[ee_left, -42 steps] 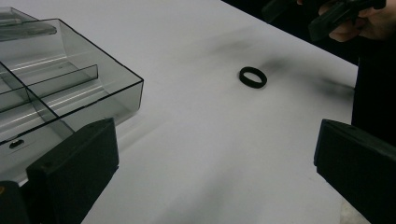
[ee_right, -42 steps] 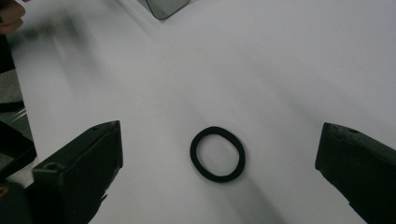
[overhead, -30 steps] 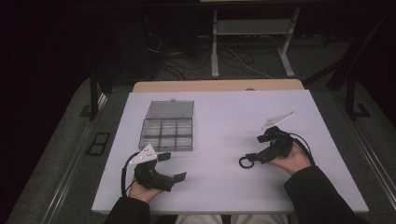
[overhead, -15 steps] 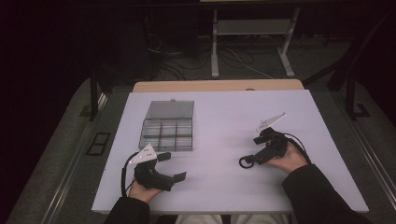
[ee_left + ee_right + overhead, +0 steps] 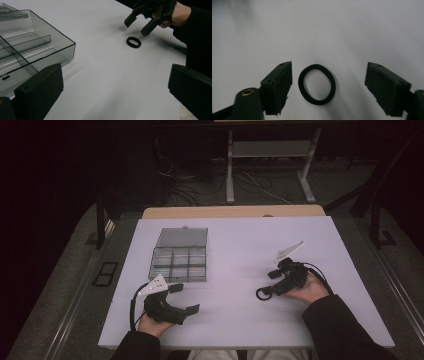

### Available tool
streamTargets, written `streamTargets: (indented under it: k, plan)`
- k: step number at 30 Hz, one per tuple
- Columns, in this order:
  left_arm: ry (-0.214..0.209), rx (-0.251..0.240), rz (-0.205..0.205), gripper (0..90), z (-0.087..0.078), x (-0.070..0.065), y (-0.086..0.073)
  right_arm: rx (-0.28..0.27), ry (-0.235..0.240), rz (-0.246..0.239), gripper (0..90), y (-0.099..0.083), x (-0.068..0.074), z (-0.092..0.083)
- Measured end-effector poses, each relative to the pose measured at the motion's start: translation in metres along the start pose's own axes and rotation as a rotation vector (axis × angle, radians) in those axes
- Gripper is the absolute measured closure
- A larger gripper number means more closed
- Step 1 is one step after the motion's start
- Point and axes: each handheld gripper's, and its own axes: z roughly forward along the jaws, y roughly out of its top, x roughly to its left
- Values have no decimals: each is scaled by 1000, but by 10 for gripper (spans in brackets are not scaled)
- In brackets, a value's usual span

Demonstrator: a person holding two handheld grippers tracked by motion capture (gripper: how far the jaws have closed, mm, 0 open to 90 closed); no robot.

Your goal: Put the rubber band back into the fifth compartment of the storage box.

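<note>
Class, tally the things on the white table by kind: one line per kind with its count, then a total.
Grippers: 2 (left, right)
Clear divided box: 1
Black ring: 1
Total: 4

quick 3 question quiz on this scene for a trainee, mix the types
1. True or false: the right gripper is shut on the black ring.
2. The ring lies: A) in the clear compartment box B) flat on the white table C) in the left gripper.
3. In a word, how do the left gripper's jaws stand?

Key: 1 false, the ring lies between open jaws; 2 B; 3 open.
</note>
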Motion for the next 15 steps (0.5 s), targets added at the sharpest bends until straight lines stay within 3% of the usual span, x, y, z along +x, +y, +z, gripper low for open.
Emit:
streamTargets:
  k: [15]
  plan:
    - [-1, 4, -2, 0, 0, 0, 0, 25, -5, -42, 489, -2, 0, 7]
